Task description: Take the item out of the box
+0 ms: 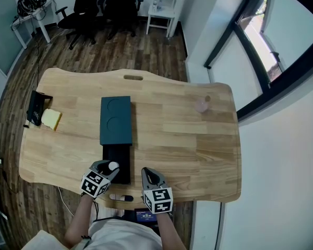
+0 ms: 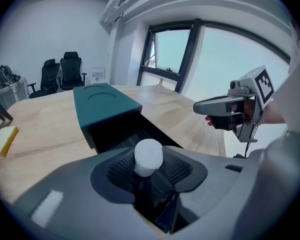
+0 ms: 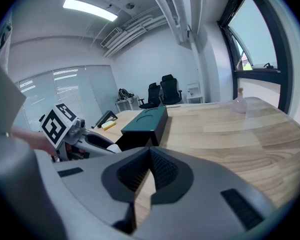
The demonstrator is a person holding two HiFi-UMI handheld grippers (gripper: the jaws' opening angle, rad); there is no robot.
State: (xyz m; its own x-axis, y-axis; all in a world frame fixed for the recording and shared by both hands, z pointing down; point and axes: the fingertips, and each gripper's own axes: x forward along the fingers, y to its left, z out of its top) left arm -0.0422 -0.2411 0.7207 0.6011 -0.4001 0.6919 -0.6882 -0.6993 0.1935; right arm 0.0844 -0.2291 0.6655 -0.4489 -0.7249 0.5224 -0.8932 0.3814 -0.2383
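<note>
A dark teal box (image 1: 116,120) lies on the wooden table (image 1: 188,139), with its black drawer (image 1: 120,163) slid out toward me. My left gripper (image 1: 110,167) hovers over the drawer's near end, shut on a small white cylinder (image 1: 113,166). In the left gripper view the cylinder (image 2: 149,156) stands upright between the ribbed pads (image 2: 121,168), above the open drawer (image 2: 121,136). My right gripper (image 1: 147,174) hangs just right of the drawer near the table's front edge. Its jaws (image 3: 149,159) meet at the tips with nothing between them.
A yellow sponge (image 1: 51,119) and a black stand (image 1: 35,106) sit at the table's left end. A small pinkish bottle (image 1: 201,105) stands at the far right. Office chairs (image 1: 101,7) and a white side table (image 1: 161,12) stand beyond the table.
</note>
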